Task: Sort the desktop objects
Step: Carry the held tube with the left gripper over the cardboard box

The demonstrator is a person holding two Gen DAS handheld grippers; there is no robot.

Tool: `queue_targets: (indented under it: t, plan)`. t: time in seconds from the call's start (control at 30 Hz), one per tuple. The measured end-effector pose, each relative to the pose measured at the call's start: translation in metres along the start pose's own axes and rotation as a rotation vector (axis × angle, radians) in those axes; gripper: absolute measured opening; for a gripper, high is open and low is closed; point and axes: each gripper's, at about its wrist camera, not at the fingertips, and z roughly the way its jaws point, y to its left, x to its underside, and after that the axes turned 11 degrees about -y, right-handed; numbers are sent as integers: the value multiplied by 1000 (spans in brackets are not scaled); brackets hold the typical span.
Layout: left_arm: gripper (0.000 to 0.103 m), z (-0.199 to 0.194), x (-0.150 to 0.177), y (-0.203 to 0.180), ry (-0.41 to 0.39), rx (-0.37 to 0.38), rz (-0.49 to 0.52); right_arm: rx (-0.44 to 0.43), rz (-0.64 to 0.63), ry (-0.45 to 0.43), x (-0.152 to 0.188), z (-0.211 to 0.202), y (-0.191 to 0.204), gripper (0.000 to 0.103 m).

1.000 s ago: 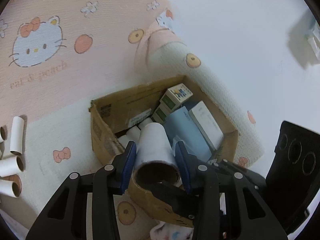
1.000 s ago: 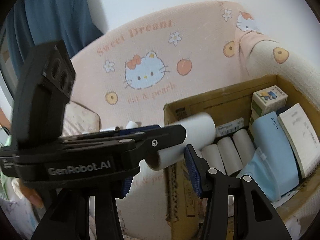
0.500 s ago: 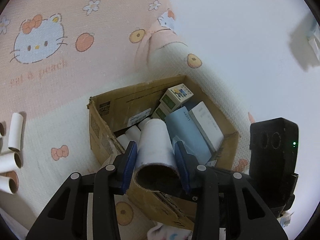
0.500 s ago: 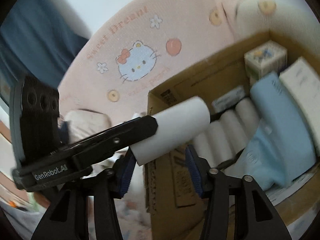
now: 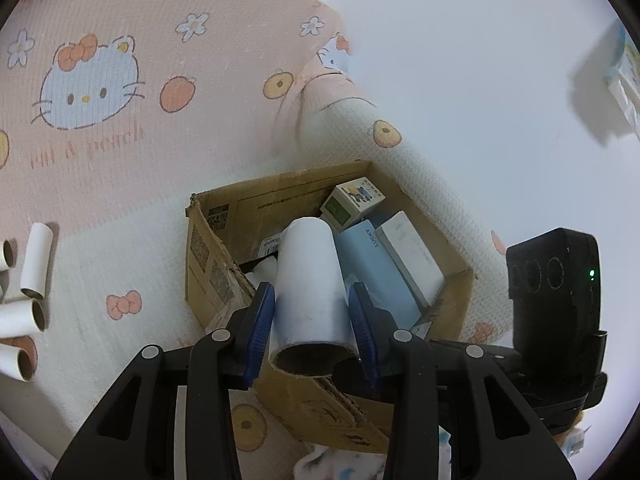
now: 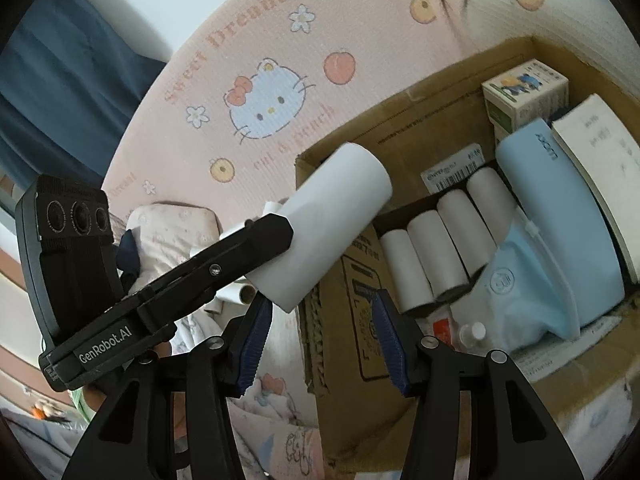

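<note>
Since a second ago the right gripper [image 6: 318, 340] has rolled and sunk toward the cardboard box [image 5: 208, 256], so the box now fills more of its view; its tongs stand apart, holding nothing. The left gripper [image 5: 311, 320] has barely shifted and stays clamped on the white paper tube [image 5: 306, 280], which juts over the box's near left wall. Inside, a row of tubes [image 6: 444, 248] lies along the left side beside a pale blue pack [image 6: 560, 216].
</note>
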Motion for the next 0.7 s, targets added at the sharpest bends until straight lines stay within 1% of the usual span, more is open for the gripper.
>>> queue_targets:
  t: [0.07, 0.2, 0.3, 0.37, 0.4, 0.43, 0.5, 0.53, 0.6, 0.63, 0.7]
  plan:
    - [43, 0, 0, -2, -2, -8, 12, 15, 1, 12, 2, -3, -1, 49]
    - [43, 0, -2, -1, 5, -9, -1, 79, -21, 33, 5, -11, -5, 49]
    - [43, -1, -3, 1, 6, -10, -12, 60, 29, 19, 3, -16, -17, 49]
    - [43, -1, -3, 1, 4, -12, -12, 22, 109, 3, -2, -17, -28, 49]
    - [43, -1, -3, 0, 3, -13, -9, -12, 165, -9, -5, -17, -34, 49]
    - [43, -1, -3, 0, 1, -14, -6, -74, 258, -20, -8, -16, -44, 51]
    - [43, 0, -2, -1, 1, -16, -3, -123, 374, -19, -11, -9, -53, 52]
    - [43, 1, -2, -1, 1, -17, -2, -125, 416, -14, -13, -5, -56, 52]
    - [42, 2, -3, -1, -5, -37, -4, -94, 439, -6, -17, 3, -57, 52]
    - [41, 1, -4, -1, -14, -46, -11, -96, 442, -13, -20, 8, -57, 52]
    - [40, 3, -8, 3, -7, -44, -38, -113, 473, -12, -26, 17, -54, 52]
